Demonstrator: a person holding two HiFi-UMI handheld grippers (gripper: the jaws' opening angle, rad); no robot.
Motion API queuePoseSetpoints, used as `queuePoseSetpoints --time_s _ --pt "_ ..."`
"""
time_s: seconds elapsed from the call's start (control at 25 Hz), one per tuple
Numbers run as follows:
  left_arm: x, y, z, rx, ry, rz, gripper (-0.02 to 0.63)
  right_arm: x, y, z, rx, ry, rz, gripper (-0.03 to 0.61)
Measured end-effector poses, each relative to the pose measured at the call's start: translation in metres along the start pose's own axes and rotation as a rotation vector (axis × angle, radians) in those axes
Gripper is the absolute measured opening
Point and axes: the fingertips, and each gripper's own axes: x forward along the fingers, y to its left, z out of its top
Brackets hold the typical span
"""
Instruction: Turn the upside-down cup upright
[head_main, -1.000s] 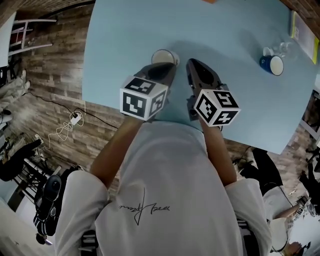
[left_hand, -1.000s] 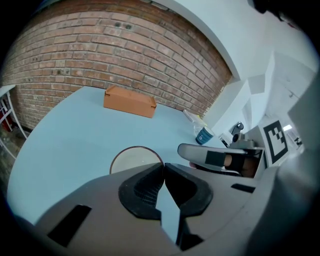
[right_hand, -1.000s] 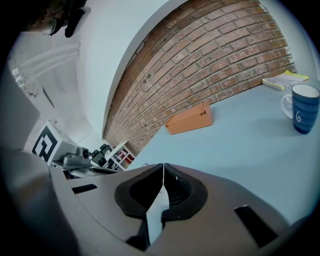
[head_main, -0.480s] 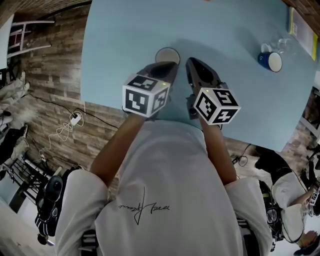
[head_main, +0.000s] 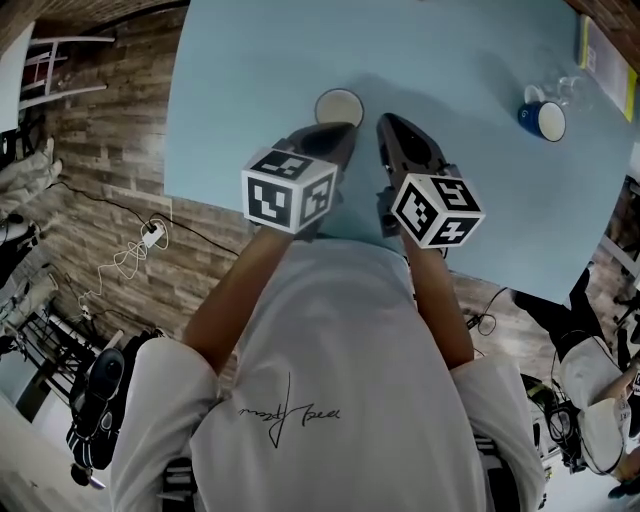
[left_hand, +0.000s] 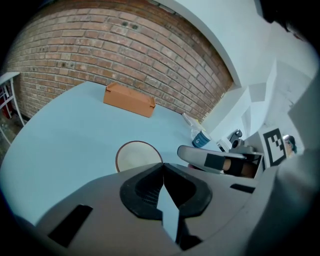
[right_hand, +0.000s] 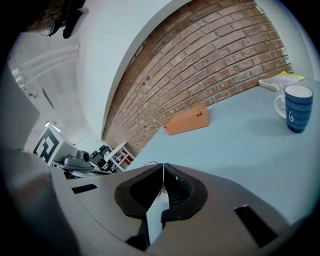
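Change: the cup (head_main: 339, 107) now shows as a whole ring at 12 o'clock of the left gripper (head_main: 335, 128); a second ago that gripper's tip overlapped the cup's near edge, so the two have drawn slightly apart
Meaning: the tool seems to be easing off the cup, not closing on it; the top is a pale disc with a dark rim, and I cannot tell whether it is the mouth or the base, so the turn may be done or not yet begun
Left gripper: jaws pressed together with nothing between them; the cup stands just beyond the tip, not touched
Right gripper (head_main: 386, 122): jaws together and empty, at 4 o'clock of the cup, hardly moved
Cup: standing on the table (head_main: 240, 80), near the person's edge
Surface: pale blue and bare around the cup; a blue mug (head_main: 545, 120) well apart at 3 o'clock, an orange box (left_hand: 129, 100) far off at 11 o'clock
Room: brick wall (left_hand: 100, 45) behind the table, plank floor (head_main: 110, 190) at 9 o'clock with a white cable (head_main: 130, 255)
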Motion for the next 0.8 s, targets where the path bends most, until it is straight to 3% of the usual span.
queuePoseSetpoints --time_s 0.2,0.44,0.8 --pt "-0.01 -0.006 0.003 -0.001 -0.043 -0.029 0.012 -0.007 0.005 0.0 -0.012 -0.016 -0.014 0.021" --pt "-0.041 -0.006 0.015 -0.016 -0.204 -0.033 0.011 -0.025 0.02 -0.004 -0.038 -0.049 -0.023 0.021" --pt "-0.078 -0.006 0.015 -0.035 -0.291 -0.017 0.011 -0.05 0.046 -0.004 -0.105 -0.091 -0.039 0.021"
